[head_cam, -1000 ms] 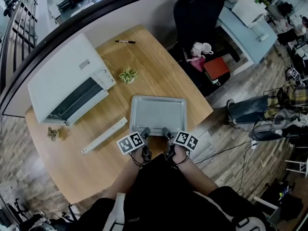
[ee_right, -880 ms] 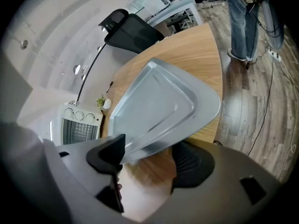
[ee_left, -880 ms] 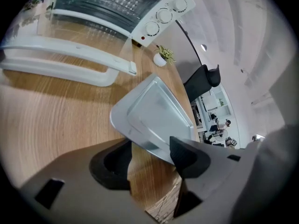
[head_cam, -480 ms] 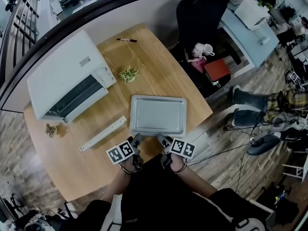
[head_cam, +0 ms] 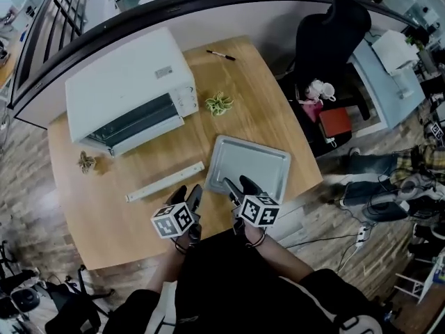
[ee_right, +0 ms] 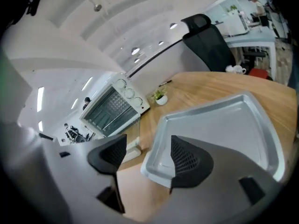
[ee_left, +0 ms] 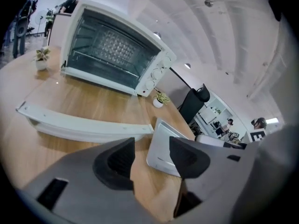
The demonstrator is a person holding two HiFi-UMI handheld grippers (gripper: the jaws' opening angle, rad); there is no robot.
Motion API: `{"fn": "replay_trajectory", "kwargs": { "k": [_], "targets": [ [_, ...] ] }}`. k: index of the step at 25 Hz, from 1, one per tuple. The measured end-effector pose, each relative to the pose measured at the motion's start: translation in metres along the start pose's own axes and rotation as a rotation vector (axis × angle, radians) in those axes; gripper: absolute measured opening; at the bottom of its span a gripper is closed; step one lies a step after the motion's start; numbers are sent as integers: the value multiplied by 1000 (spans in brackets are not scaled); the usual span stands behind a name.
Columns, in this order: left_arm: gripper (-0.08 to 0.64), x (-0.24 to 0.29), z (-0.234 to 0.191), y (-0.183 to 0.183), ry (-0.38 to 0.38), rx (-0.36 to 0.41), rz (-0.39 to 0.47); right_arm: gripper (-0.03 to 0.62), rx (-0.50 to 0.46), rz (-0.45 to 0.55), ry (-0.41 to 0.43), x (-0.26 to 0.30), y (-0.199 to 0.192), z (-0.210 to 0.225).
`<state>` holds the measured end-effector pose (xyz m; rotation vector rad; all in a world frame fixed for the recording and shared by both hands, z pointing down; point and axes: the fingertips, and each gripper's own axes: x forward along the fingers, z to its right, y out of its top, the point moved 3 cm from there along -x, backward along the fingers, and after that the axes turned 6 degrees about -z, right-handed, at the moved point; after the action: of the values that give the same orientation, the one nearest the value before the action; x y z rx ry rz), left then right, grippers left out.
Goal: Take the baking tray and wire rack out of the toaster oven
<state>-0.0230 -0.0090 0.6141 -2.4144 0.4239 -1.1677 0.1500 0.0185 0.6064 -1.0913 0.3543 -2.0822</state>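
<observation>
Hovering: left gripper (head_cam: 188, 193) and right gripper (head_cam: 241, 186) hang side by side at the tray's near edge, jaws pointing away from the person.
Left gripper: jaws wide apart with nothing between them, just off the tray's near left corner, over bare tabletop (head_cam: 125, 221).
Right gripper: jaws wide apart and empty, one over the tray's near edge and the other over wood; contact cannot be told.
Tray (head_cam: 254, 169): flat on the tabletop, empty.
Oven (head_cam: 128, 92): far left of the tray, well apart, front turned toward it.
Bar (head_cam: 165, 181): white, lying just left of the tray.
Plant (head_cam: 220, 104): beyond the tray.
Pen (head_cam: 221, 54): farther beyond.
Chair (head_cam: 327, 37): beyond the tray's right, off the tabletop.
</observation>
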Motion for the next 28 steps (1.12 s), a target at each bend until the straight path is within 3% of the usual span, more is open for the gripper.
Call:
{"fn": "replay_trajectory", "kwargs": {
  "k": [6,10,14,23,28],
  "targets": [
    [238,-33,-23,33,34,0,130,308,-259,-4,82,34,23,-62],
    [238,-56,-41,51,89,44,202,310,-412,2,125,54,32,-102],
    [238,-72,-64,73,141,53,267,310,-516,-1,160,76,40,-131],
    [236,-78,-121,143,115,-36,394,310,-511,-21,186,142,60,-172],
    [233,-68,-151,171,-7,-261,477,304,-417,-21,192,175,70,-183]
  ]
}}
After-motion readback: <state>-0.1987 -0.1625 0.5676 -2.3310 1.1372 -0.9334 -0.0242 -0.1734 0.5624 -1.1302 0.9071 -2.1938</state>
